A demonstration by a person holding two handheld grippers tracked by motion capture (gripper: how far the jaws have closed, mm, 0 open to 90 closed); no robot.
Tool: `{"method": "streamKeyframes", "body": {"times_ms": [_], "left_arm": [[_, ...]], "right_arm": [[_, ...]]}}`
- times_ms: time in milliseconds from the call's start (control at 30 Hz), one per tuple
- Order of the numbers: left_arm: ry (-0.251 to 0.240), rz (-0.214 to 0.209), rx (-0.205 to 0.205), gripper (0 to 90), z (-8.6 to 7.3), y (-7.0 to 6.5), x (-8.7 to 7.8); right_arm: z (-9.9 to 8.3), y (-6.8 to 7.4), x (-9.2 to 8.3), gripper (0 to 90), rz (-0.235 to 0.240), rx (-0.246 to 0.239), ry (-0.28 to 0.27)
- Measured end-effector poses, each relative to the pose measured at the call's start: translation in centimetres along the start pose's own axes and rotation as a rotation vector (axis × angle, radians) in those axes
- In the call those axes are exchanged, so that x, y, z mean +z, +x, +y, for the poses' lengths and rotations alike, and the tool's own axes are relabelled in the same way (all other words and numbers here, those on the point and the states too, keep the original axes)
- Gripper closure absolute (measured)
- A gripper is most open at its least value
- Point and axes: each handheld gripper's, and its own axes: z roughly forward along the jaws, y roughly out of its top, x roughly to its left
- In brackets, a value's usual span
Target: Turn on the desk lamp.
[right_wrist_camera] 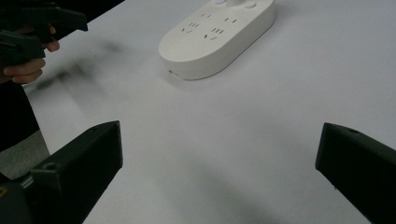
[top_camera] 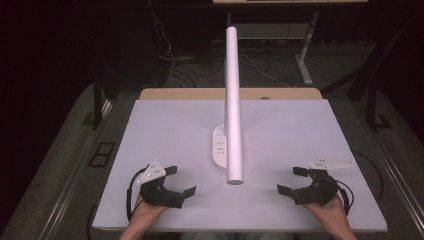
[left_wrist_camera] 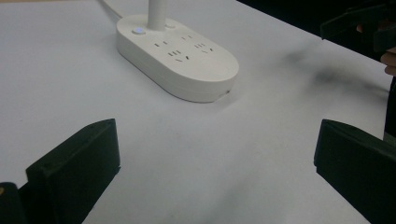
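A white oval power strip [top_camera: 219, 147] lies in the middle of the white table [top_camera: 165, 125], with a white tube [top_camera: 233, 105] rising from it toward the camera. The same power strip [left_wrist_camera: 177, 58] sits ahead of my left gripper [left_wrist_camera: 217, 158], whose jaws stand wide apart with bare table between them. In the high view my left gripper [top_camera: 179, 181] rests near the front left, held by a hand. My right gripper [top_camera: 292, 180] rests near the front right, also open and empty. From the right gripper [right_wrist_camera: 219, 158] the power strip [right_wrist_camera: 217, 37] lies ahead.
A wooden strip [top_camera: 230, 93] borders the table's far edge. Cables [top_camera: 260, 67] and table legs lie on the dark floor beyond. A black frame [top_camera: 101, 154] sits on the floor at the left. The other hand's gripper [right_wrist_camera: 32, 28] appears at the right gripper view's upper left.
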Motion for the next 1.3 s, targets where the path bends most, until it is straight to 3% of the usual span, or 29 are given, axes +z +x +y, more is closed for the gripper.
{"method": "streamKeyframes", "body": {"times_ms": [533, 1300], "left_arm": [[0.001, 0.002, 0.006, 0.0, 0.0, -0.2, 0.0], [-0.006, 0.011, -0.004, 0.0, 0.0, 0.0, -0.1]], "right_arm": [[0.2, -0.4, -0.4, 0.2, 0.015, 0.013, 0.009], [3.3, -1.0, -0.8, 0.2, 0.042, -0.002, 0.056]]}}
